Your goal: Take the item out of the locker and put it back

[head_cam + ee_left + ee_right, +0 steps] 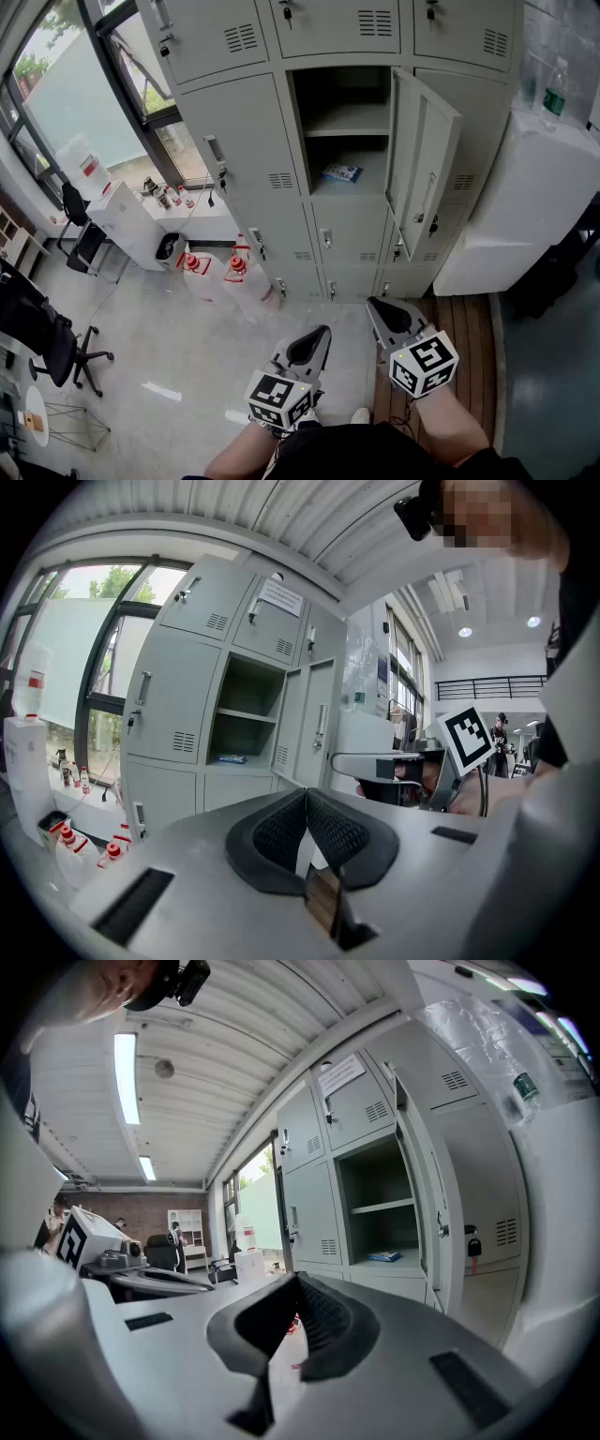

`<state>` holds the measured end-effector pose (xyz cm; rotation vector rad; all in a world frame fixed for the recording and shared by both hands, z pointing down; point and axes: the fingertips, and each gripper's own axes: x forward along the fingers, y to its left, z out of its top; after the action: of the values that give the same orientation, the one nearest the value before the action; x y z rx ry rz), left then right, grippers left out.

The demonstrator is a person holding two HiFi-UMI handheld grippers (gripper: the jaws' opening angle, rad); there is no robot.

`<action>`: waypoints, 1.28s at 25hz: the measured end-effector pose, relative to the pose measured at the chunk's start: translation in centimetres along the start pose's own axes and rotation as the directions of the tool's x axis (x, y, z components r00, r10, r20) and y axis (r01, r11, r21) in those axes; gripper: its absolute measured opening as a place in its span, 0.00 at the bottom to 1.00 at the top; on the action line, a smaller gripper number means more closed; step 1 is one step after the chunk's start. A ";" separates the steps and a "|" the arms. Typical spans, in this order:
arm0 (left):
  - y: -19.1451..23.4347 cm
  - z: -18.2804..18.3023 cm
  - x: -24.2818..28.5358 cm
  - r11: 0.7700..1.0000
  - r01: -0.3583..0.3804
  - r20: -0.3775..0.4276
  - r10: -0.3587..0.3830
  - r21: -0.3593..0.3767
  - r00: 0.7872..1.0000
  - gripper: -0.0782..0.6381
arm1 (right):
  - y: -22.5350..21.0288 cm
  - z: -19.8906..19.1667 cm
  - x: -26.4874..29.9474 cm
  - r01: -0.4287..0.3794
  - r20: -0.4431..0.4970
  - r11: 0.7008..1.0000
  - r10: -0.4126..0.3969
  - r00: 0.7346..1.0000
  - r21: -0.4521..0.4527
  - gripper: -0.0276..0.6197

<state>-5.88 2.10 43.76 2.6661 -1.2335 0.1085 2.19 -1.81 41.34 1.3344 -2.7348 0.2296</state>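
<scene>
One open locker compartment and one blue packet are counted. Two grippers are seen: left gripper, right gripper.

The lockers are matt grey painted metal. The floor is pale, smooth and glossy, with wooden planks alongside. The packet looks like shiny plastic.

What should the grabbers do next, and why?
Probably move the right gripper forward toward the open locker and open its jaws. The blue packet lies on the shelf inside, the door is swung aside, and this gripper is shut, empty and well short of it.
</scene>
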 end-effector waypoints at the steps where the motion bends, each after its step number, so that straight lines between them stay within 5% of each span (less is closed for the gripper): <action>1: -0.1 0.0 0.0 1.000 0.000 0.001 0.000 0.001 1.000 0.13 | 0.0 0.0 -0.1 -0.001 -0.001 1.000 0.001 1.000 -0.001 0.12; 32: -0.2 2.6 3.7 0.994 -0.080 0.026 0.078 0.076 0.997 0.13 | -4.1 2.0 0.1 -0.027 0.031 0.999 0.028 0.999 -0.037 0.12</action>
<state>-3.35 -1.13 41.78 2.6908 -1.3691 0.1408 5.40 -4.72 39.76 1.3030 -2.7703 0.1613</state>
